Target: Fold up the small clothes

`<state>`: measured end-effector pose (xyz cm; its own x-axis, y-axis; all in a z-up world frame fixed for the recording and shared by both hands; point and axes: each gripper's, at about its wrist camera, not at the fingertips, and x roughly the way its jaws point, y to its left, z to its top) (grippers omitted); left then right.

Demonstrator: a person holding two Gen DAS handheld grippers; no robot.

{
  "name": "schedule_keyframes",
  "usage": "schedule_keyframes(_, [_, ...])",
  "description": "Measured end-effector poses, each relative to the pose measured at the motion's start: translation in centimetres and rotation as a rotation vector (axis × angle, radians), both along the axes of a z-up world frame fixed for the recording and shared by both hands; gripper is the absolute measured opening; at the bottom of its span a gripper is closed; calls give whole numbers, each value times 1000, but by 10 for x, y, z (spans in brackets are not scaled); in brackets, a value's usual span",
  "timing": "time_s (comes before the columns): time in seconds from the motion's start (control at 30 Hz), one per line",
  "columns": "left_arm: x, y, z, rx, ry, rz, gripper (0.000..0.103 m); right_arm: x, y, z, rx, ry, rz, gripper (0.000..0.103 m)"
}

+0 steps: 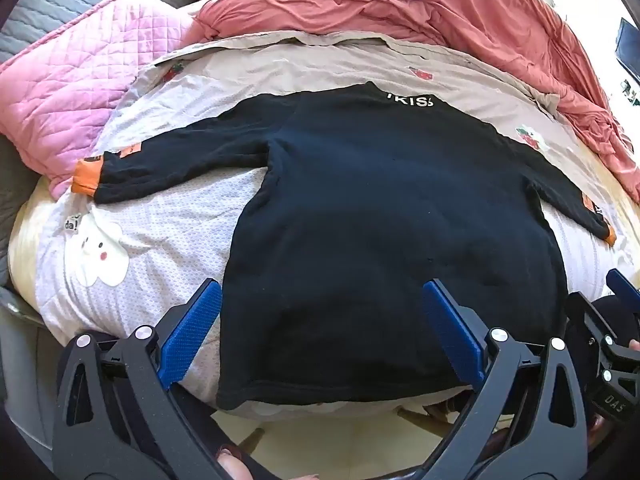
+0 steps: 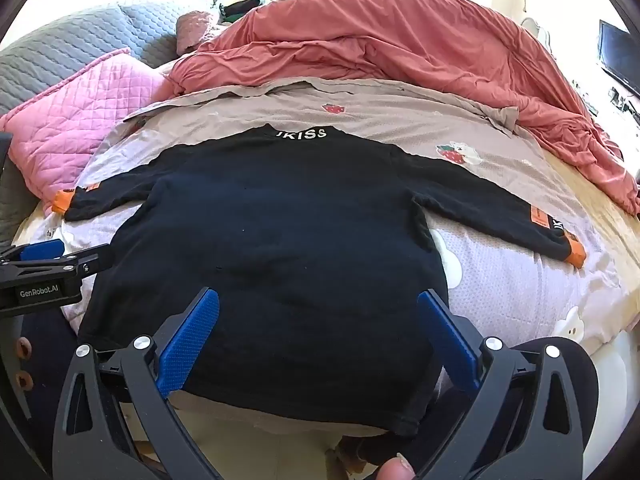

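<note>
Two grippers are hovering at the near hem of the black shirt [image 1: 384, 216], which is lying flat, back up, sleeves spread, on the pale printed sheet [image 1: 132, 304]. The left gripper [image 1: 320, 332] is holding its jaws spread wide over the shirt's lower left part, gripping nothing. The right gripper [image 2: 320, 336] is likewise gaping wide over the shirt's lower right part. Beyond the shirt's collar a salmon duvet [image 2: 400, 44] is lying bunched; a pink quilted pillow [image 2: 76, 120] is sitting beyond the left sleeve's orange cuff [image 2: 63, 200].
</note>
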<state>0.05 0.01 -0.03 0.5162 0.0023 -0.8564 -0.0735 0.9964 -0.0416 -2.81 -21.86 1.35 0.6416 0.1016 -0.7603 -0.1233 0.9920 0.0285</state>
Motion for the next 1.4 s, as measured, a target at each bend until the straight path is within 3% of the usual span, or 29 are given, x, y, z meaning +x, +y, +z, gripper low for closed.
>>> schedule_keyframes(1.4, [-3, -7, 6, 20, -27, -8, 94, -2, -1, 1, -12, -9, 0, 99])
